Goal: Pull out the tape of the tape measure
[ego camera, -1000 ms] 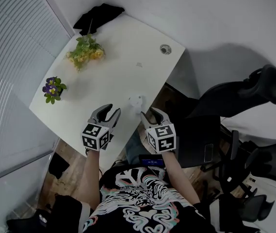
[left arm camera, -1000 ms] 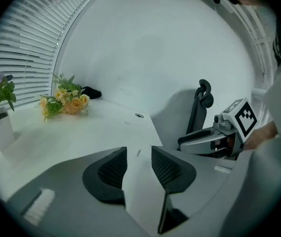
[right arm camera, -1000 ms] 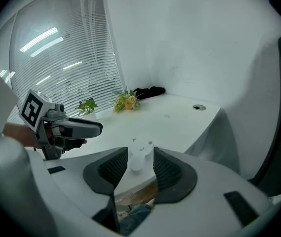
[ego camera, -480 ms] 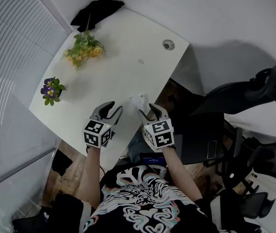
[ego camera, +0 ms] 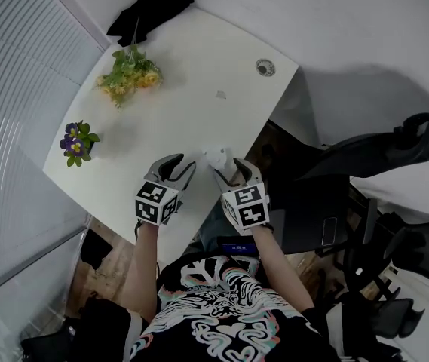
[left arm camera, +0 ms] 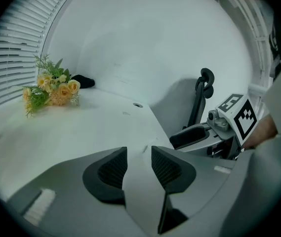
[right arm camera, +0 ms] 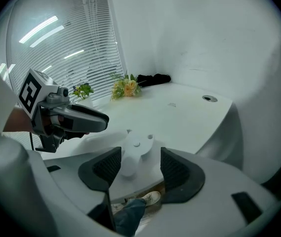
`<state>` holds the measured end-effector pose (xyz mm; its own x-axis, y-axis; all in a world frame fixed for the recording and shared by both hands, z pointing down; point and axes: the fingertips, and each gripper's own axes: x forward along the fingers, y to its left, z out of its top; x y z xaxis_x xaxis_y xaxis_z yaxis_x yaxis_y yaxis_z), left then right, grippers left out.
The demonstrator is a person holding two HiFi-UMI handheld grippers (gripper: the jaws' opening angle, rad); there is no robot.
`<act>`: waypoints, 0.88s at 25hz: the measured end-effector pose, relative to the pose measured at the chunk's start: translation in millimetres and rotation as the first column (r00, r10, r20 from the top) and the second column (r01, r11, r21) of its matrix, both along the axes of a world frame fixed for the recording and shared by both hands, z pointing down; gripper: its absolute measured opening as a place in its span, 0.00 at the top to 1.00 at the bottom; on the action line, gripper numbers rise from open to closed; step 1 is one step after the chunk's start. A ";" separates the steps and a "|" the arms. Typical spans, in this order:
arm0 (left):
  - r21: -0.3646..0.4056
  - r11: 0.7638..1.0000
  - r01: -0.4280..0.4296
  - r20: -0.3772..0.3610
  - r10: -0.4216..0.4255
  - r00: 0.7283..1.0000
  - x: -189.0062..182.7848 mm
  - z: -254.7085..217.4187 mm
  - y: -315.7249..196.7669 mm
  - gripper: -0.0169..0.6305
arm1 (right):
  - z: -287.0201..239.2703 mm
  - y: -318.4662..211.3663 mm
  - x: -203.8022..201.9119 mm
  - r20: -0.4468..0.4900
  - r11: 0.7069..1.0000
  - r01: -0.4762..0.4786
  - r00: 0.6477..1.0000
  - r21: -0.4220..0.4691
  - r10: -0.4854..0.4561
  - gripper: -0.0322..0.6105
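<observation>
tape measure – small white body, hard to read against the white desk – sits near the desk's lower edge at frame centre in the head view, just up-left of the right gripper. in the right gripper view it lies just ahead of the jaws, in line with the gap but closer to the left-of-frame jaw. those jaws have just been opening and stand wide apart, with the pads not pressing on it. left gripper is to the tape measure's left, near but not touching, jaws a little apart with only bare desk showing through the gap. right gripper looks nearer, so it is likely the one to take the body. long axis and tape tab – cannot tell, too pale.
</observation>
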<state>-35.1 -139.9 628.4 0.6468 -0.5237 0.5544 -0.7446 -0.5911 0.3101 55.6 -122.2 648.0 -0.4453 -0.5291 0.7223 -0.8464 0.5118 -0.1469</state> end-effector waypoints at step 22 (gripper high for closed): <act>-0.028 1.000 0.002 0.028 -0.001 1.000 0.2 14.1 -14.4 0.75 | 15.4 -15.8 -22.1 -0.054 0.997 0.081 0.995 0.010 -0.080 0.49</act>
<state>-34.9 -154.3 642.5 0.6299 -0.5089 0.5868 -0.7542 -0.5813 0.3054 33.5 -138.0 663.4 -0.4480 -0.5021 0.7398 -0.8087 0.5803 -0.0959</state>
